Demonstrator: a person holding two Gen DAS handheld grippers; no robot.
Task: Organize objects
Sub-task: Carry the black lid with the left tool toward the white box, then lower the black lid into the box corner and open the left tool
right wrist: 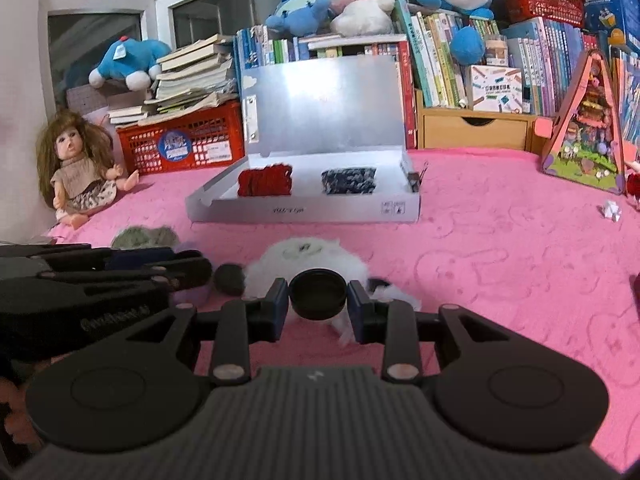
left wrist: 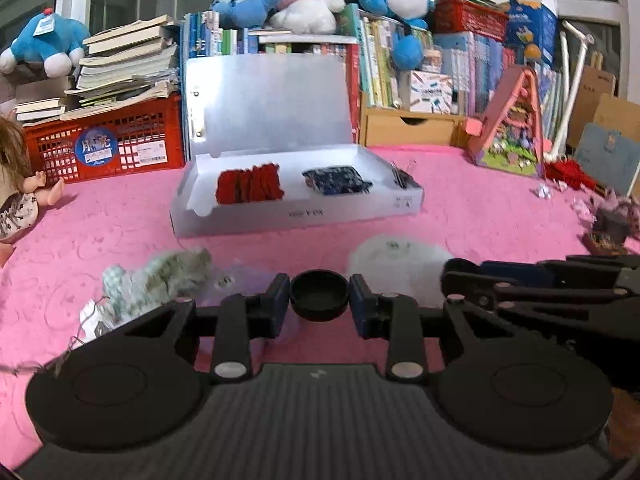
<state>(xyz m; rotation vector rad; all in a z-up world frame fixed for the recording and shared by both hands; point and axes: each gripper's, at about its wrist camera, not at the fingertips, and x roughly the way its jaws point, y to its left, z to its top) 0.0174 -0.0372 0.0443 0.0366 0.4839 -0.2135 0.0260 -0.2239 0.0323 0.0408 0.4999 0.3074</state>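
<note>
Step in hand: judged as reaching for the loose yarn to add it to the silver box (right wrist: 304, 210).
Box: lid up, on the pink cloth (right wrist: 500, 264), already holding a red yarn bundle (right wrist: 264, 180) and a dark blue yarn bundle (right wrist: 349, 180).
White yarn (right wrist: 308, 258): just ahead of the right tongs (right wrist: 318, 304), which stand apart and empty.
Green yarn (left wrist: 160, 276): left of the left tongs (left wrist: 319, 304), also spread and empty.
Next move: likely ease the right tongs forward around the fluffy white skein and close gently; it will squash.
</note>
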